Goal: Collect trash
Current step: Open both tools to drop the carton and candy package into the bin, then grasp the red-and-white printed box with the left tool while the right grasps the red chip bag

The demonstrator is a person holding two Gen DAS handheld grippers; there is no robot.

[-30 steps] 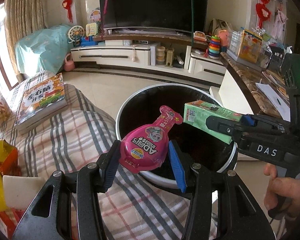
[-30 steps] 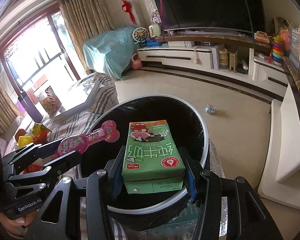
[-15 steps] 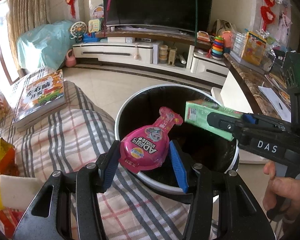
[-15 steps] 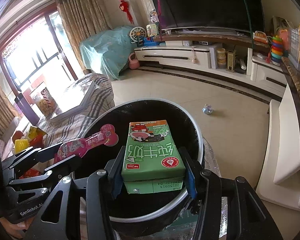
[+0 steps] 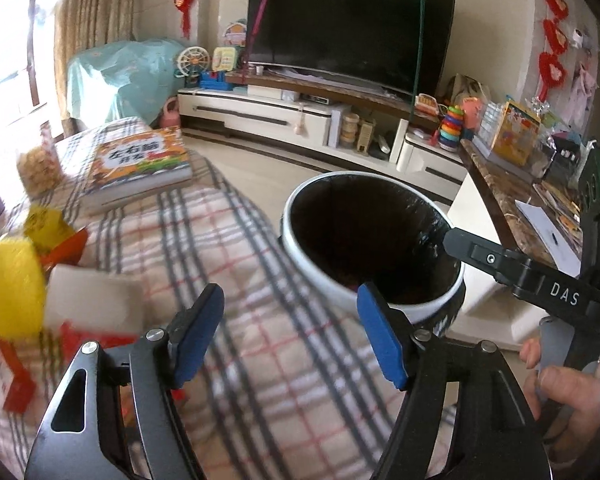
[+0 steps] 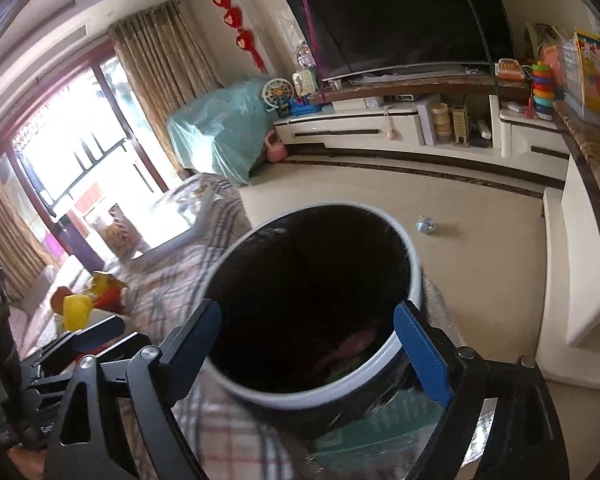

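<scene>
1. Left wrist view: the left gripper [image 5: 290, 330] is spread wide with nothing between its blue pads; it hangs over the plaid cloth [image 5: 236, 264], with its right finger just at the near rim of the trash bin [image 5: 300, 248]. The right gripper [image 5: 452, 236] reaches over the bin's right rim from the side; only one finger shows here.

2. Same view, what is left to collect: a yellow wrapper [image 5: 14, 280], a white box [image 5: 92, 300] and red packaging [image 5: 14, 376] lie bunched on the cloth at the left, blurred. They look light and crushable. I judge the box stiff enough to pinch across its short sides; the wrappers are probably slick, so a crumpled fold is the safer hold. A book [image 5: 140, 164] lies farther back and does not look like trash.

3. Right wrist view: the right gripper [image 6: 320, 340] is spread and empty, straddling the bin's [image 6: 414, 276] mouth. Deep inside, something pink [image 6: 352, 344] shows dimly.

4. Same view: a small crumpled wrapper [image 6: 426, 226] lies on the floor [image 6: 340, 196] beyond the bin, well apart from both grippers; it likely weighs almost nothing.
</scene>
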